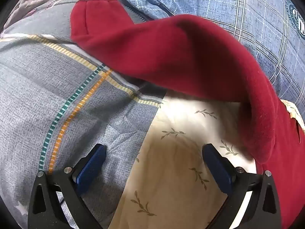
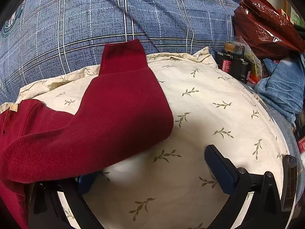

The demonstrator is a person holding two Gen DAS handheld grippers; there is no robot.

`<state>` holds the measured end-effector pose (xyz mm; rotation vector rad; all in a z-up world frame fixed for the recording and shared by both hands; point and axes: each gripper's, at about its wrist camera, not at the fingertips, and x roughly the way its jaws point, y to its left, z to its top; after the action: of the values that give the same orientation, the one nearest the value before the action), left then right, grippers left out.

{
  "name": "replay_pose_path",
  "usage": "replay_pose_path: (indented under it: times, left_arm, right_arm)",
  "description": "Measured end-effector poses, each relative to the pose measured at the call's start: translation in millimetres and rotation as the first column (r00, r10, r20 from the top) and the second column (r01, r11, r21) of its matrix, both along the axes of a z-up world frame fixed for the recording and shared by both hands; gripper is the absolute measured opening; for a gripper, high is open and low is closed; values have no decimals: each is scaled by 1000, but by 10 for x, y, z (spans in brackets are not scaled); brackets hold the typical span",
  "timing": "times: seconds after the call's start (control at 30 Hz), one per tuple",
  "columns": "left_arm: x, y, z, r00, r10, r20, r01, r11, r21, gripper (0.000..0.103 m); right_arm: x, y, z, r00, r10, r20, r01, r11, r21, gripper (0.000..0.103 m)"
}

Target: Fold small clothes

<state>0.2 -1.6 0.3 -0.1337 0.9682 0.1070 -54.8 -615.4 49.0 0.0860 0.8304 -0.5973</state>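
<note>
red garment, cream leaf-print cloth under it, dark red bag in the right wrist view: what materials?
Red garment: looks like brushed fleece or soft knit, matte, fuzzy nap along its folds.
Cream leaf-print cloth: probably woven cotton, matte, fine creases at its edge.
Dark red bag: thin plastic film, glossy, sharp crinkles with bright highlights.

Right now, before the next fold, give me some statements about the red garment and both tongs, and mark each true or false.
1. The left tongs stand open with nothing between them. True.
2. The right tongs are clamped on the red garment. False: they stand open; the garment only drapes over one finger.
3. The garment lies partly on a cream leaf-print cloth. True.
4. The garment is already folded into a neat square. False: a sleeve still sticks out.
5. A blue plaid cover lies beyond the garment. True.
</note>
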Motion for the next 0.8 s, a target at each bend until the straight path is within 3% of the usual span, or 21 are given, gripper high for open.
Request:
replay_pose_path:
  times: [0.23,0.4,0.5,0.8]
  left_arm:
    - [-15,-22,-3,1000,0,5,1,999,-34,102]
    - [-99,-100,46,995,-65,-74,62,998,-29,102]
    - [-249,87,206,993,-52,-102,49,998,-41,93]
    - [-952,-238,979,991,-116,69,111,991,68,93]
  right_arm:
    - [0,1,0,1000,0,1,0,1000,-1,102]
    - [4,11,20,1000,0,1,0,1000,-2,102]
    - [7,20,40,1000,-3,3,3,1000,0,102]
    - [20,47,75,1000,-11,-12,11,1000,6,102]
